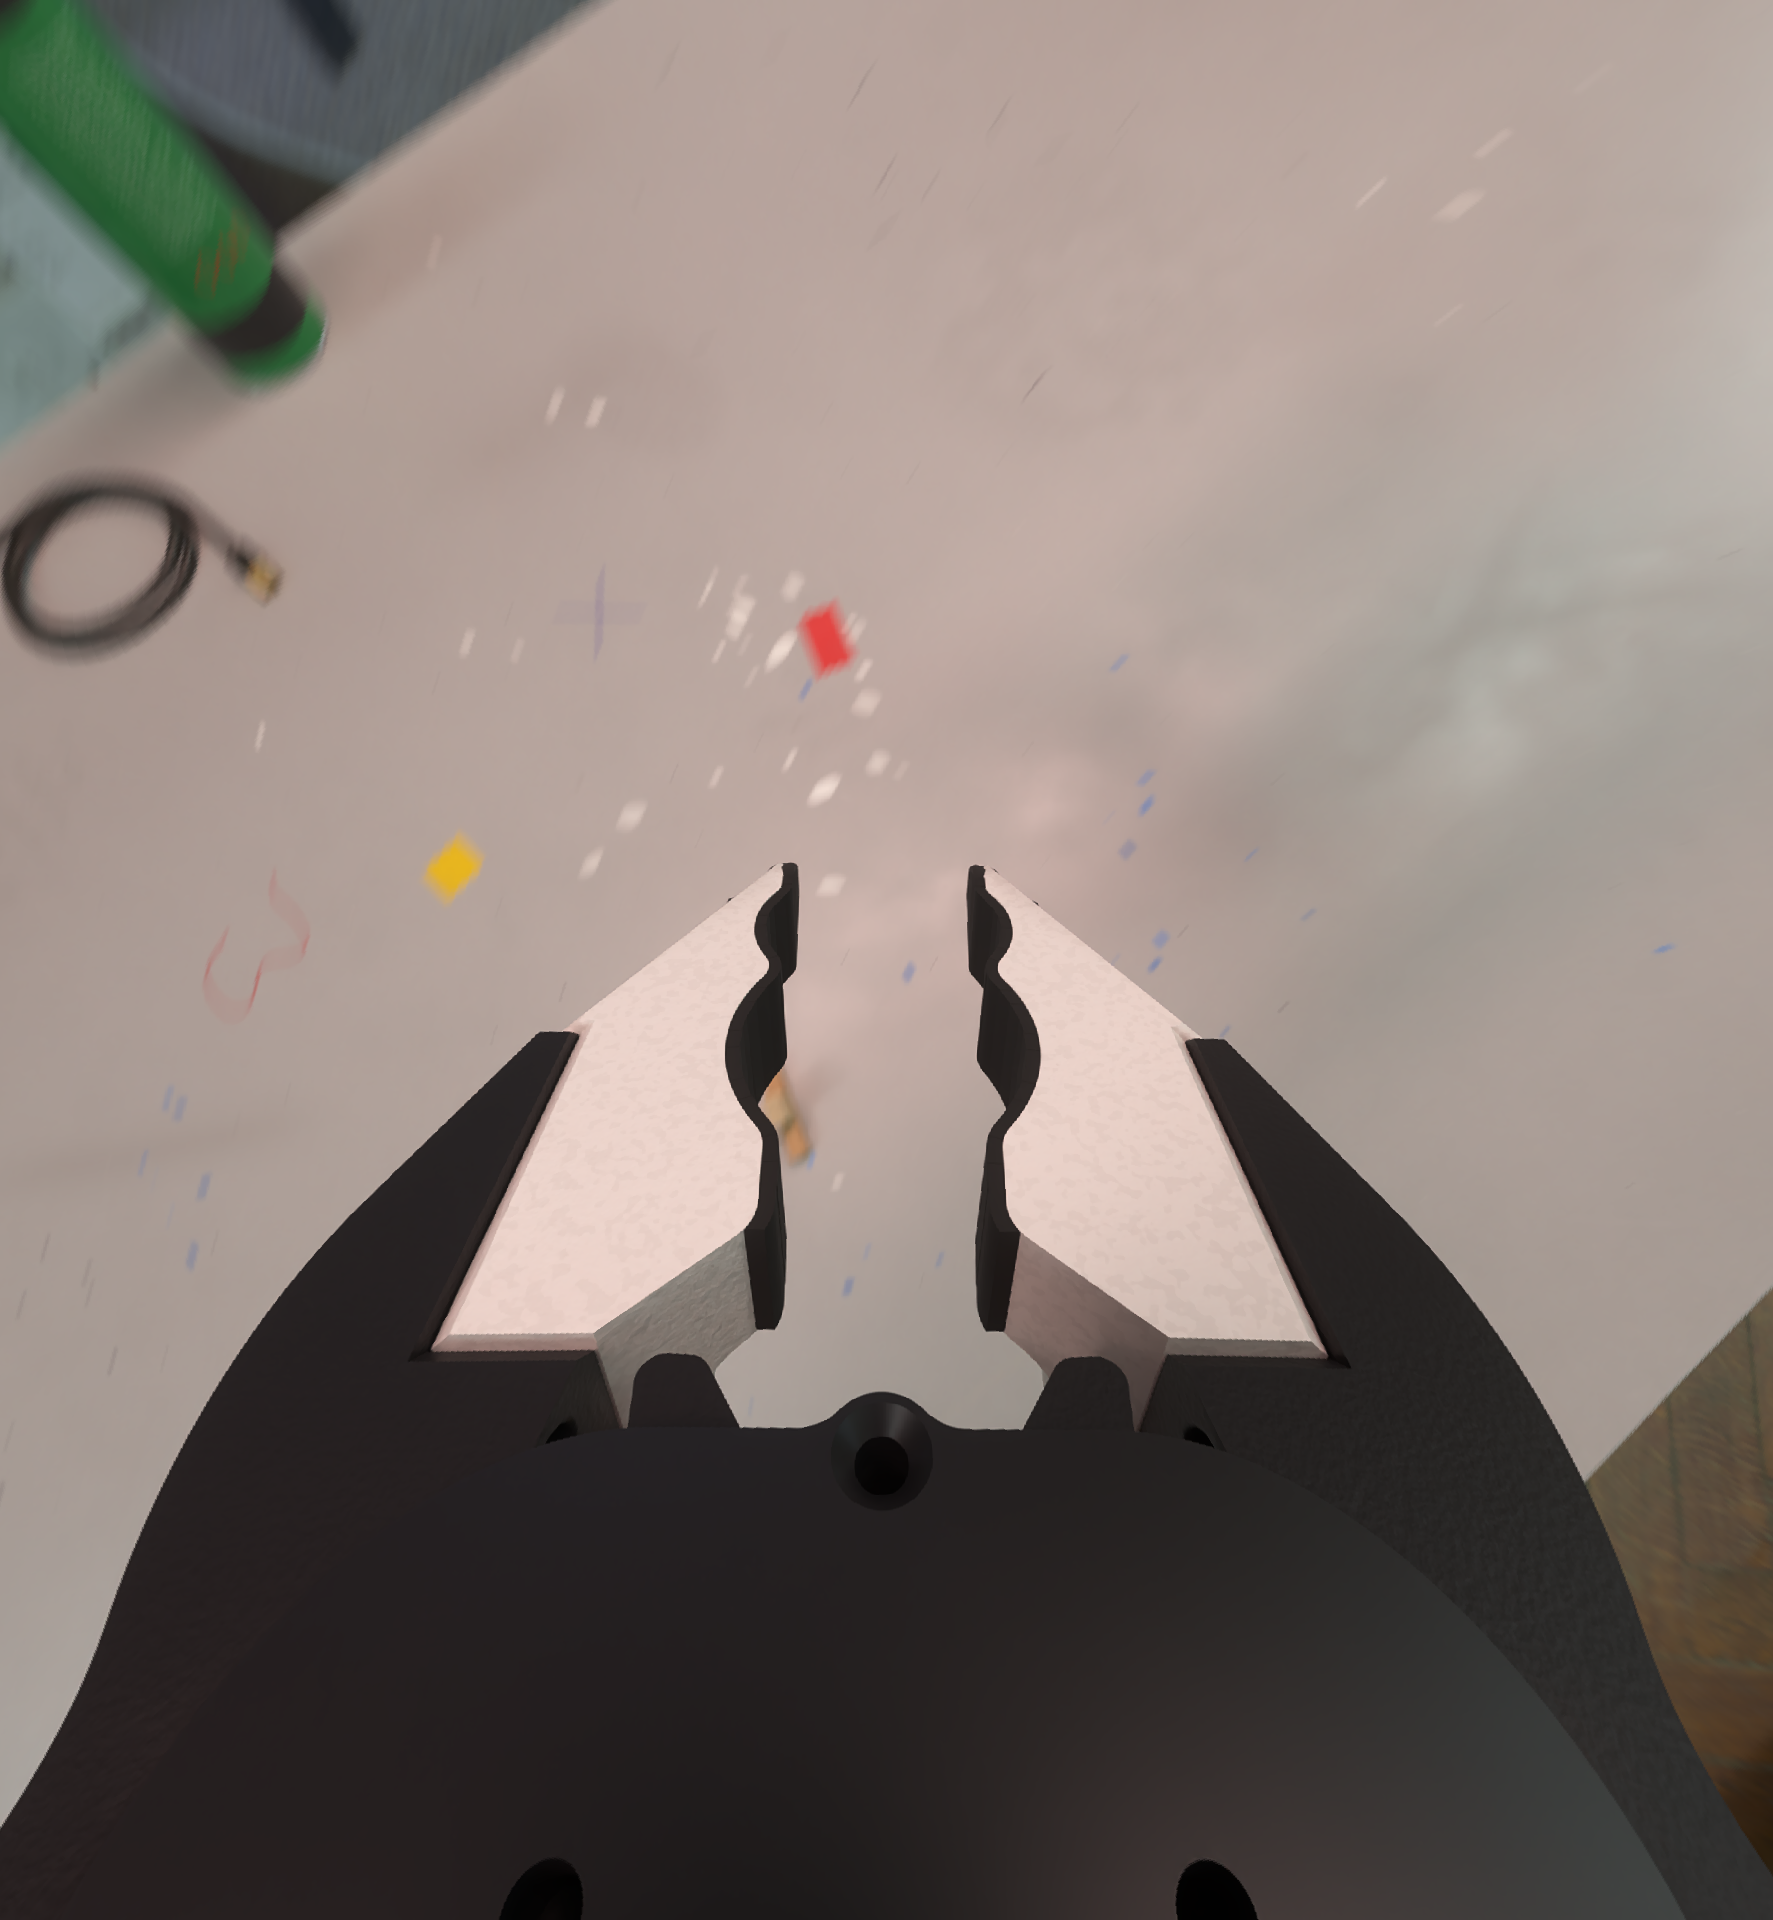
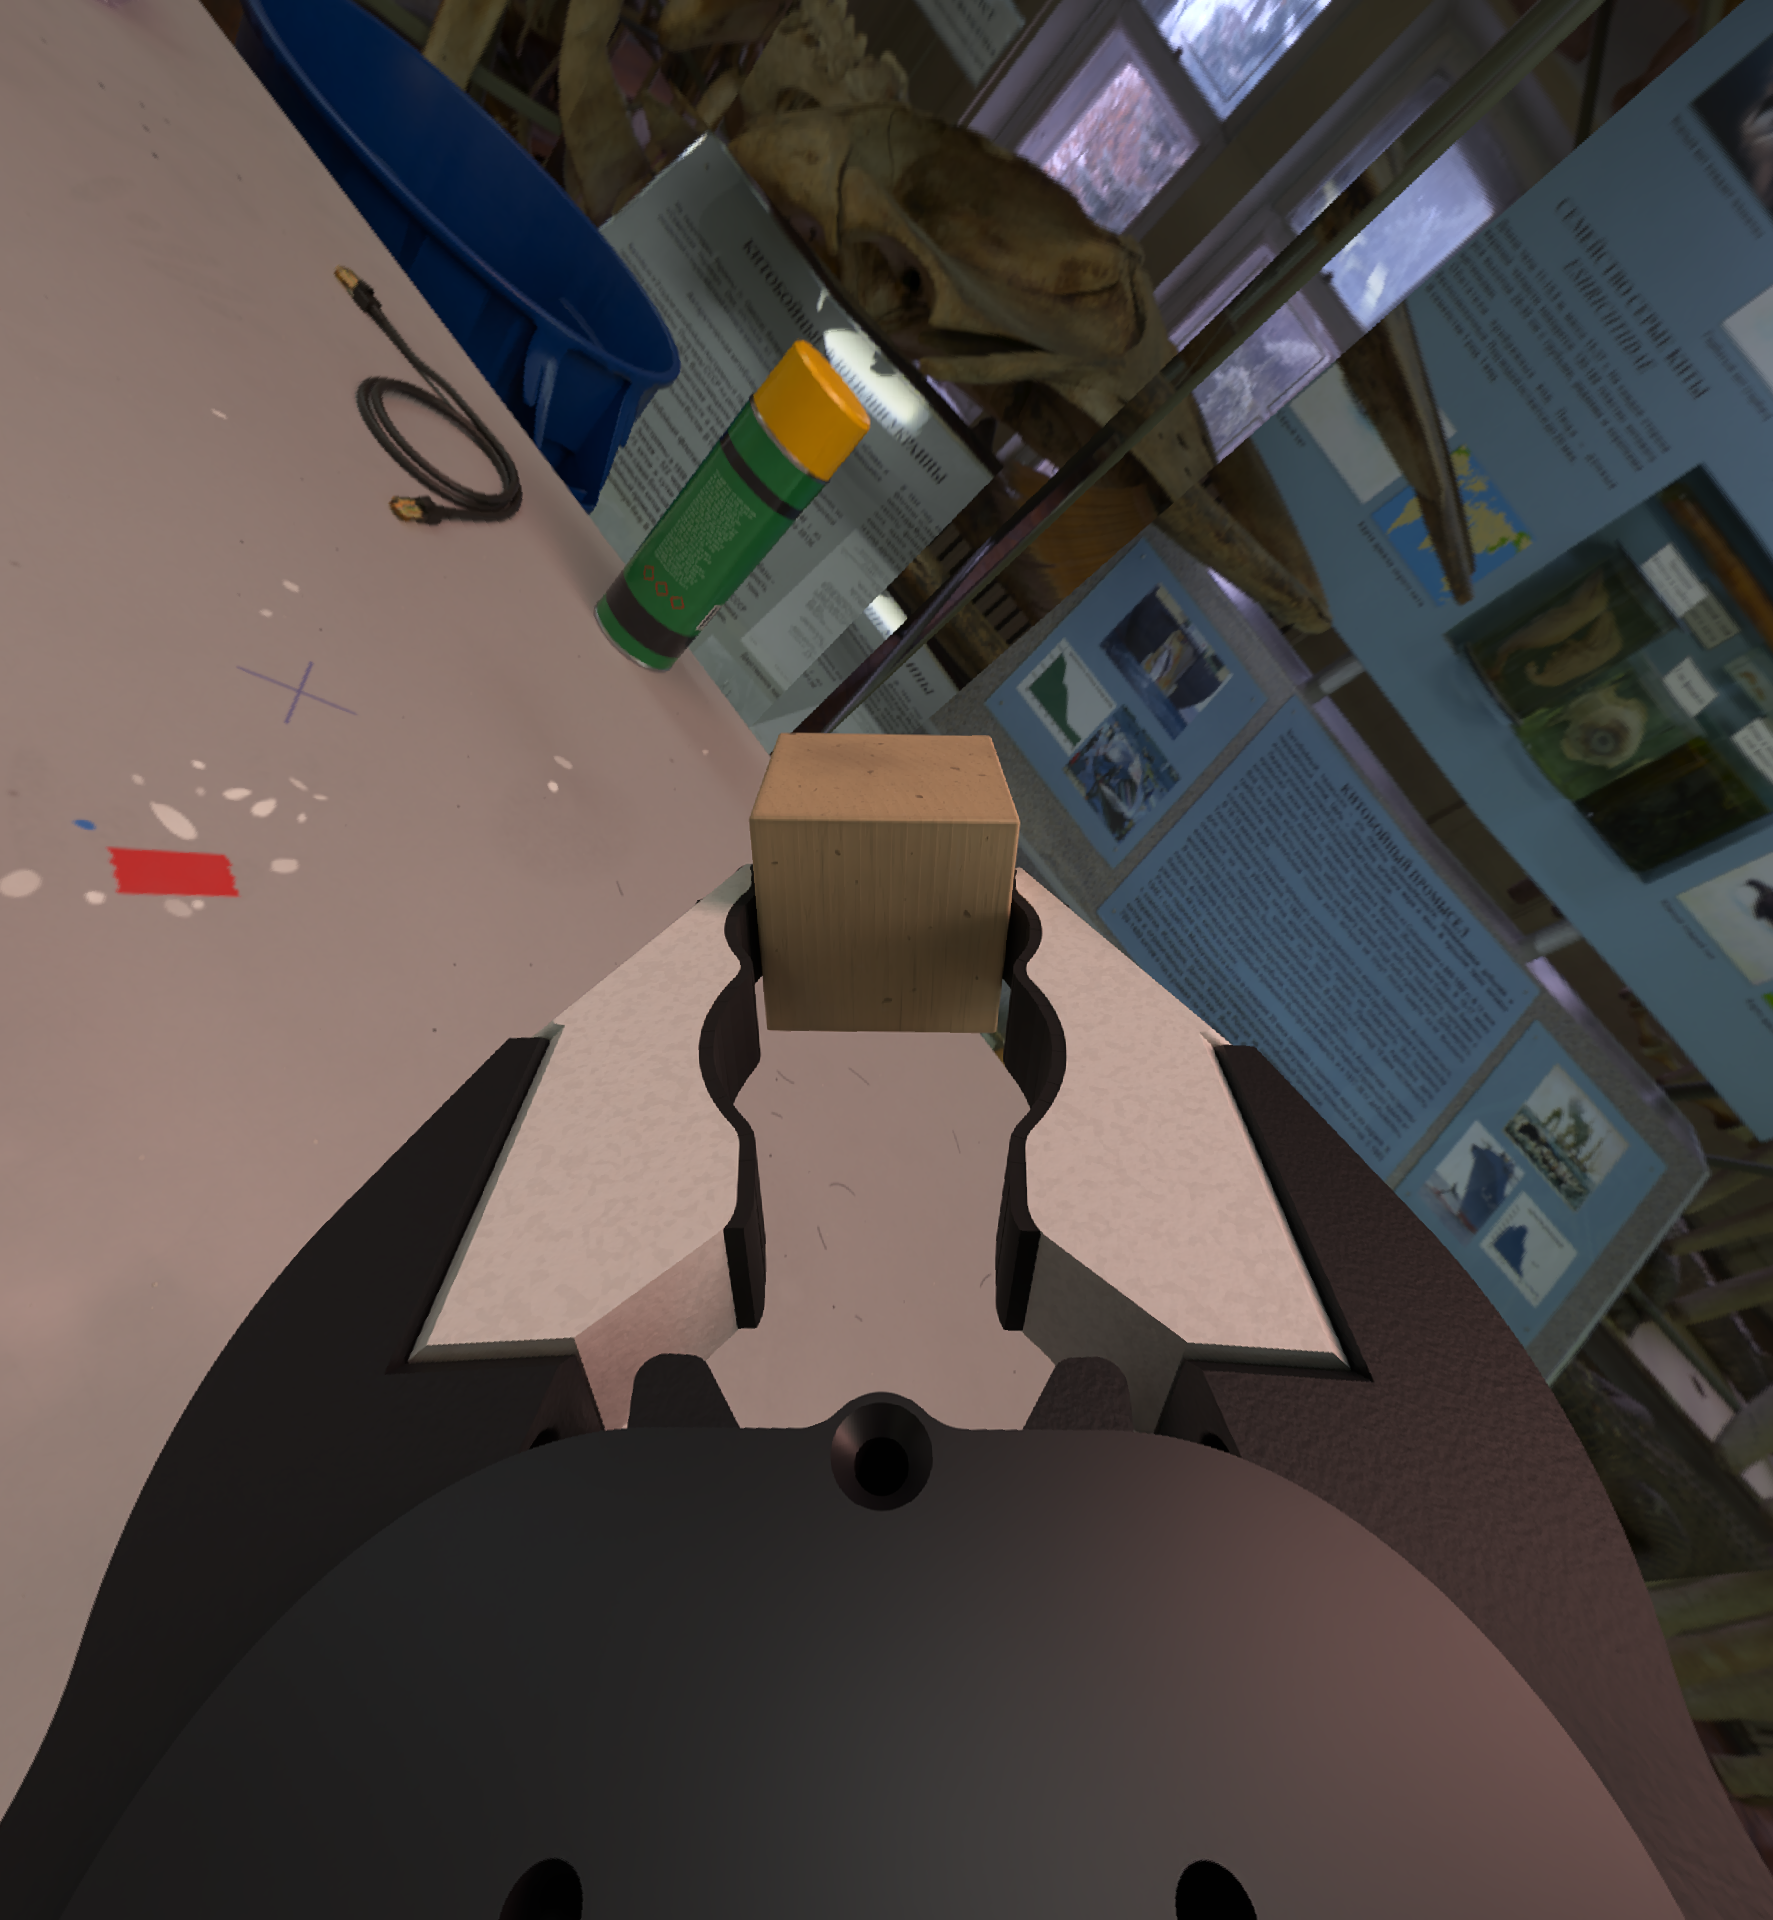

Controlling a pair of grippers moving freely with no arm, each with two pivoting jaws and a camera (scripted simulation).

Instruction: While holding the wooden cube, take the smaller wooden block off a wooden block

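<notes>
My right gripper [image 2: 882, 914] is shut on the wooden cube [image 2: 882, 883], a light brown block held between its fingertips above the pale table [image 2: 238, 1039], near the table's edge. My left gripper [image 1: 882, 878] is open and empty, looking down on the table [image 1: 1173, 520] from high up; the view is blurred. A small brown wooden piece [image 1: 790, 1120] shows far below between the left gripper's fingers, partly hidden by the left finger; I cannot tell whether it is one block or two stacked. No other wooden block shows in the right wrist view.
A green spray can with an orange cap [image 2: 726, 509] stands at the table's edge, also in the left wrist view [image 1: 134, 187]. A coiled black cable [image 2: 435, 447] [image 1: 97, 566] lies nearby. A blue tub [image 2: 466, 218] is beyond the edge. Red tape [image 1: 825, 636] and yellow tape [image 1: 453, 865] mark the table.
</notes>
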